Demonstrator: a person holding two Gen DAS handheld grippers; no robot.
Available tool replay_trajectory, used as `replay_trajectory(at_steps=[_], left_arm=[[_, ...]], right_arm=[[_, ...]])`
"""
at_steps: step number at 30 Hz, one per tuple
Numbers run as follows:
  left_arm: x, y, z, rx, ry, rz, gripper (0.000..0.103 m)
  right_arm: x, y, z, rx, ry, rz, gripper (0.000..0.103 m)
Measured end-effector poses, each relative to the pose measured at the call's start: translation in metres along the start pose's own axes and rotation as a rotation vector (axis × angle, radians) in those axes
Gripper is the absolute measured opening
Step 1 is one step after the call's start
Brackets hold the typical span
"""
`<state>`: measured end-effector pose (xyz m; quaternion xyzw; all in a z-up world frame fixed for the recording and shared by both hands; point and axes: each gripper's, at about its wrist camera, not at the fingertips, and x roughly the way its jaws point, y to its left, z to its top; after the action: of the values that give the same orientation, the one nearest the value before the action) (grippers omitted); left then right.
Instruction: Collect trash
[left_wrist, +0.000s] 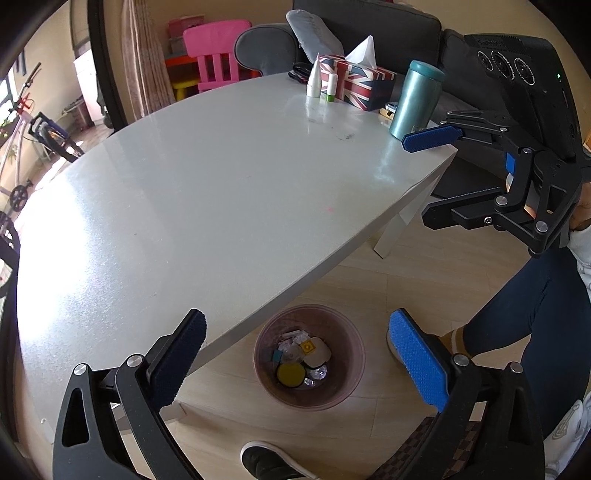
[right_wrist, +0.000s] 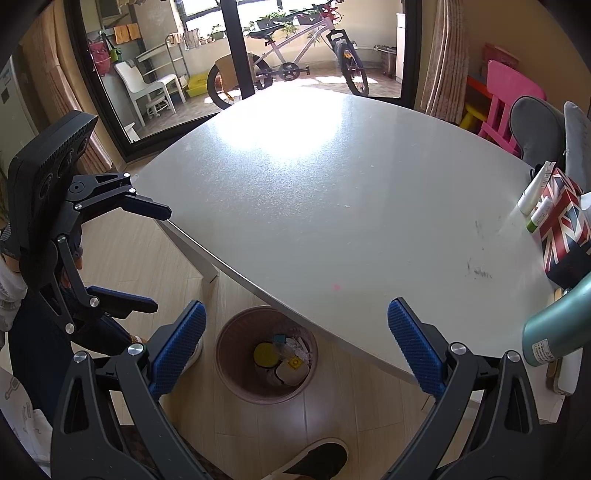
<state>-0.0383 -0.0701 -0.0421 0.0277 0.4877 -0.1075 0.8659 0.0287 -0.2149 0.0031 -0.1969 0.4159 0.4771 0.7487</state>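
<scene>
Both grippers hang over the near edge of the grey counter (left_wrist: 221, 177), above a round bin (left_wrist: 309, 356) on the wooden floor. The left gripper (left_wrist: 295, 354) has its fingers (left_wrist: 419, 360) spread wide with nothing between them; the right gripper (right_wrist: 295, 347) is likewise spread wide and empty. Trash (right_wrist: 282, 356) lies inside the bin: a yellow disc, wrappers, a white piece. At 1 o'clock in the left view stand a flag-print tissue box (left_wrist: 356, 83) and a teal tumbler (left_wrist: 415, 99)
</scene>
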Motion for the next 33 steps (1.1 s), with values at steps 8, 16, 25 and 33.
replay_trajectory(at_steps=[8, 16, 25, 33], left_arm=[[-0.009, 0.017, 0.005, -0.057, -0.042, 0.039, 0.096], [-0.019, 0.042, 0.013, -0.116, -0.091, 0.114, 0.096], [-0.033, 0.069, 0.024, -0.18, -0.157, 0.193, 0.096], [-0.033, 0.086, 0.031, -0.189, -0.189, 0.18, 0.097]], right_arm=[[0.0, -0.002, 0.005, 0.006, -0.025, -0.034, 0.098], [-0.001, -0.012, 0.022, 0.042, -0.068, -0.073, 0.1], [-0.003, -0.028, 0.042, 0.093, -0.122, -0.101, 0.1], [-0.004, -0.037, 0.054, 0.112, -0.166, -0.117, 0.1]])
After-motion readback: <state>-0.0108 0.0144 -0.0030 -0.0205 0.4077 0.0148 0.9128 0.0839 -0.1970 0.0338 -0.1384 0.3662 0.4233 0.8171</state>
